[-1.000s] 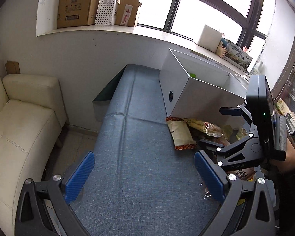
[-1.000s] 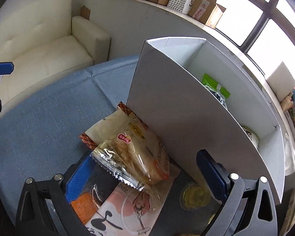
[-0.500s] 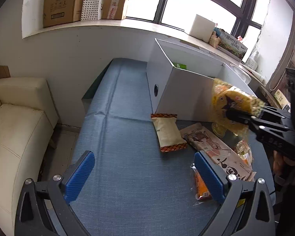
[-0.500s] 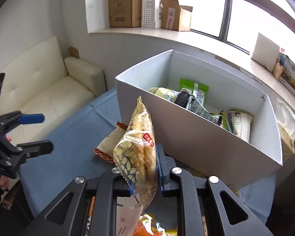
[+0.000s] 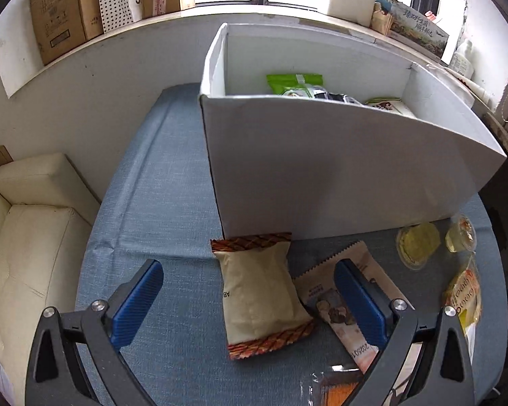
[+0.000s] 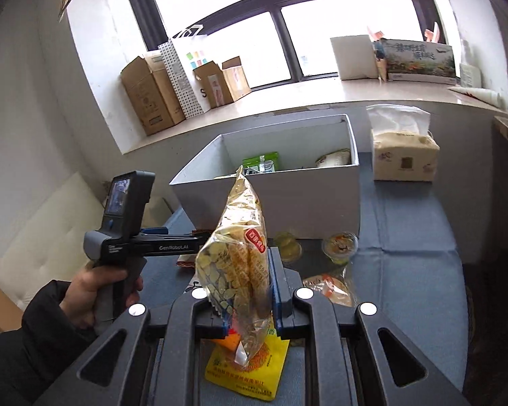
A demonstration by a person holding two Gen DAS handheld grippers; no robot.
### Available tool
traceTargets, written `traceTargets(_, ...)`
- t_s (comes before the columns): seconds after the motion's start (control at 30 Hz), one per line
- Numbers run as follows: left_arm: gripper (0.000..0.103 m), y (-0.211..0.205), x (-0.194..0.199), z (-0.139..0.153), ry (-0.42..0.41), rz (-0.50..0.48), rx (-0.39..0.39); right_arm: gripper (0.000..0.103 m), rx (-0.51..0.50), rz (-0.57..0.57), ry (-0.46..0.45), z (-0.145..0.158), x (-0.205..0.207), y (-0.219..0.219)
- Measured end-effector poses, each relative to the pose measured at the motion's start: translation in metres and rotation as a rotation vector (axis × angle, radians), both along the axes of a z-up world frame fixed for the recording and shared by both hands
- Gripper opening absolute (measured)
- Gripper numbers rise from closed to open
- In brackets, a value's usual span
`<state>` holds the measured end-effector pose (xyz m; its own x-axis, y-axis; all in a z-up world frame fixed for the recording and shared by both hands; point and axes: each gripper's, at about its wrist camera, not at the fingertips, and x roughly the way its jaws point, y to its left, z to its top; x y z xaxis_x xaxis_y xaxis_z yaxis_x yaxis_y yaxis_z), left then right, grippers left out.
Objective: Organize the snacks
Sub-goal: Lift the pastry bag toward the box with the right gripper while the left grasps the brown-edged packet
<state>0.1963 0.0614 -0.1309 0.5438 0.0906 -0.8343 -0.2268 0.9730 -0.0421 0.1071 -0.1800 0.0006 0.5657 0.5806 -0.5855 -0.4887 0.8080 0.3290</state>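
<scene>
My right gripper (image 6: 244,270) is shut on a clear bread bag (image 6: 235,257) and holds it upright above the table, in front of the white box (image 6: 271,199). The box (image 5: 338,169) holds a green packet (image 5: 293,83) and other snacks. My left gripper (image 5: 247,287) is open and low over the blue table, its fingers on either side of a beige snack pack with brown ends (image 5: 259,296). It does not touch the pack. The left gripper also shows in the right wrist view (image 6: 186,233), held by a hand at the left.
A flat printed packet (image 5: 342,297), two jelly cups (image 5: 418,243) (image 5: 460,235) and another bread bag (image 5: 464,296) lie right of the beige pack. A yellow packet (image 6: 250,368) lies under my right gripper. A tissue pack (image 6: 403,149) stands right of the box. A cream sofa (image 5: 27,253) is at the left.
My right gripper closed on the bread bag and lifted it up and back from the box. My left gripper moved forward and down until it straddles the beige pack.
</scene>
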Motion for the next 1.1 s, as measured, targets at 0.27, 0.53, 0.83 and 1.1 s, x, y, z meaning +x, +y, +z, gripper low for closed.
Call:
traceTargets(0.27, 0.074, 0.002, 0.009, -0.022, 0.043, 0.039, 0.017, 0.018, 0.057, -0.101, 0.041, -0.012, -0.002, -0.038)
traceTargets(0.53, 0.051, 0.003, 0.003, -0.021, 0.019, 0.021, 0.004, 0.018, 0.067, -0.138, 0.056, -0.018, -0.006, -0.049)
traceTargets(0.83, 0.050, 0.001, -0.038, 0.014, -0.079, -0.015, -0.034, 0.018, 0.073, -0.122, 0.059, -0.022, -0.006, -0.044)
traceTargets(1.1, 0.051, -0.010, -0.070, 0.107, -0.287, -0.104, -0.069, 0.018, 0.090, -0.058, 0.024, -0.006, 0.009, -0.024)
